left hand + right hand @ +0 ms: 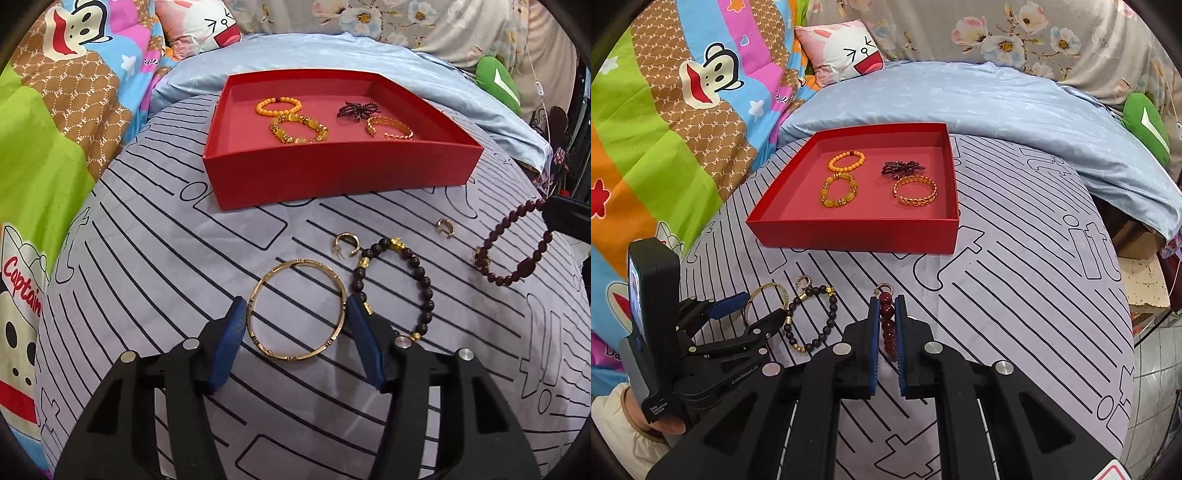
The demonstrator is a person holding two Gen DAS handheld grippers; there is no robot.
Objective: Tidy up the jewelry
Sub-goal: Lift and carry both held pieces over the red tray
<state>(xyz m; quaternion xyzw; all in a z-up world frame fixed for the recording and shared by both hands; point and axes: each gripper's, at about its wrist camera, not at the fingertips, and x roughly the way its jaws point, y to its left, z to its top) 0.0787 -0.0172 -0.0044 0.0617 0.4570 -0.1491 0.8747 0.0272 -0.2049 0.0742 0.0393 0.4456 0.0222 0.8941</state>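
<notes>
A gold bangle (297,312) lies on the striped sheet, and my left gripper (295,314) has a blue pad touching each side of it. In the right wrist view the bangle (768,291) sits between the left gripper's fingers (731,301). My right gripper (886,301) is shut on a dark red bead bracelet (887,321), which hangs in a loop (517,254) at the right. A red tray (343,177) behind holds several bracelets. A dark bead bracelet with gold charms (402,291) and two small gold hoops (345,243) (445,227) lie loose on the sheet.
A colourful cartoon quilt (55,129) rises on the left. A pale blue blanket (997,99) and a cartoon pillow (846,51) lie behind the tray. The bed edge, a cardboard box (1141,280) and floor tiles are at the right. A hand (646,424) holds the left gripper.
</notes>
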